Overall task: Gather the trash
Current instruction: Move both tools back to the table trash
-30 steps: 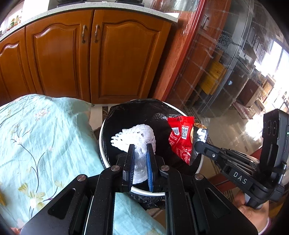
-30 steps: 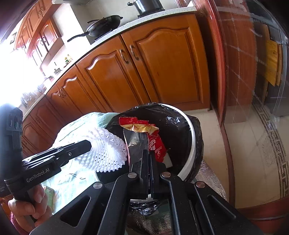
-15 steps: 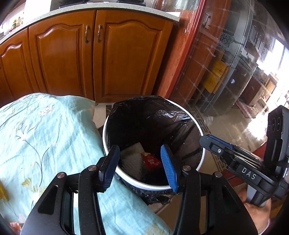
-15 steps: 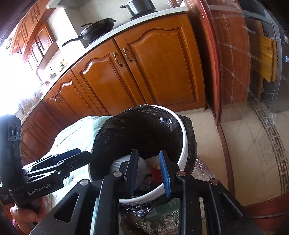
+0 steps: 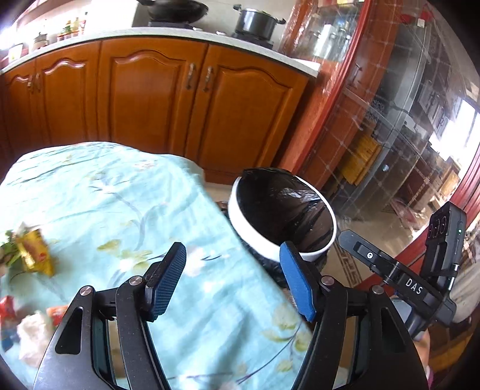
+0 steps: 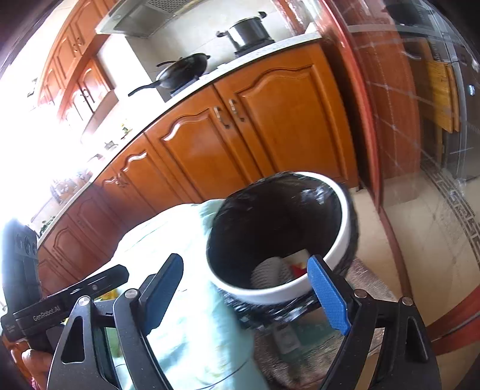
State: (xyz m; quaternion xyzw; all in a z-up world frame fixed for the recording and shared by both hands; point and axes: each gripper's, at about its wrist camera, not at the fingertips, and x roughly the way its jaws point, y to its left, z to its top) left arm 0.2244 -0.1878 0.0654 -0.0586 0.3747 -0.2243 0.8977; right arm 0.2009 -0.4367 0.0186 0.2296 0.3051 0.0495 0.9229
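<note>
- A run of orange-brown wooden cabinets (image 5: 156, 99) fills the far side of the kitchen, with a black wok (image 6: 183, 70) and a lidded pot (image 5: 255, 25) on the pale counter above.
- A table under a light blue flowered cloth (image 5: 120, 210) takes up the near left.
- A white trash bin (image 6: 342, 237) lined with a black bag stands on the floor just beside the table's right edge, its mouth tipped toward the cameras.
- The left gripper (image 5: 232, 282) hangs over the table's near right part, jaws spread wide with nothing between them; they have just been opening.
- The right gripper (image 6: 247, 292) hangs near the bin's near rim, jaws very wide and empty, also just opened; its right blue pad (image 6: 328, 295) covers part of the rim.
- Inside the bin, a white foam net (image 6: 270, 271) and a scrap of red wrapper (image 6: 298, 270) lie at the bottom, partly hidden by the rim.
- At the table's far left lie a yellow packet (image 5: 34, 252), crumpled white paper (image 5: 31, 330) and red scraps, blurred and cut off by the frame edge.
</note>
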